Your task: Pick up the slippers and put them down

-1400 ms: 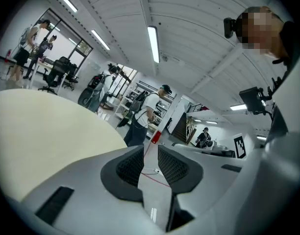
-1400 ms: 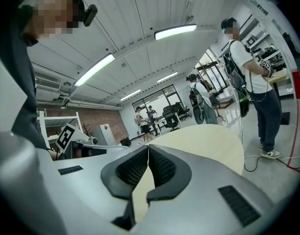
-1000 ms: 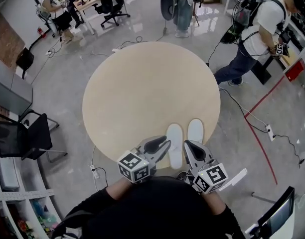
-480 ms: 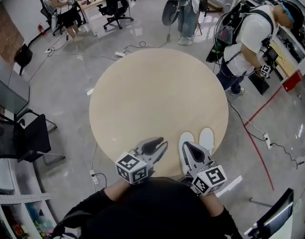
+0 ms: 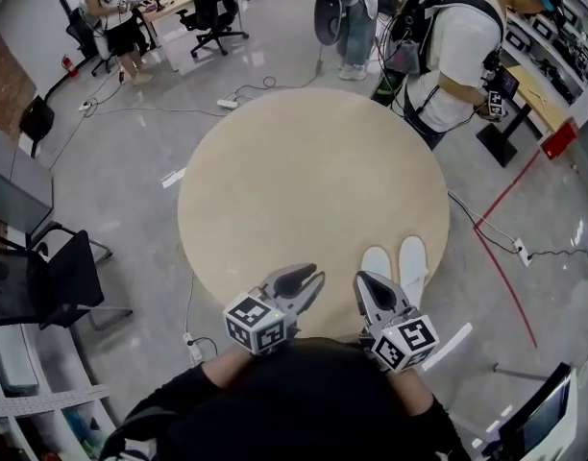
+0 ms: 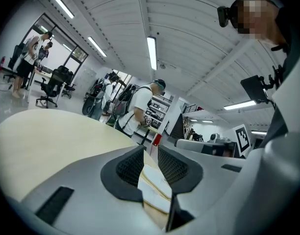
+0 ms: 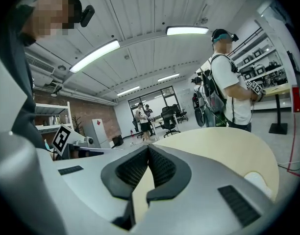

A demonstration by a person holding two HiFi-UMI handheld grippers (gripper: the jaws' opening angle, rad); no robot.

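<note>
Head view: slippers farther right

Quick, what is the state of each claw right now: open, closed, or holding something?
Left claw: open a little, holding nothing.
Right claw: closed, holding nothing.

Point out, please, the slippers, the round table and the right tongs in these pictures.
slippers (image 5: pixel 412 262): head view, on the middle of the slipper farther right in the picture.
round table (image 5: pixel 304 181): head view, on its bare top.
right tongs (image 5: pixel 363 282): head view, at the closed tips.
</note>
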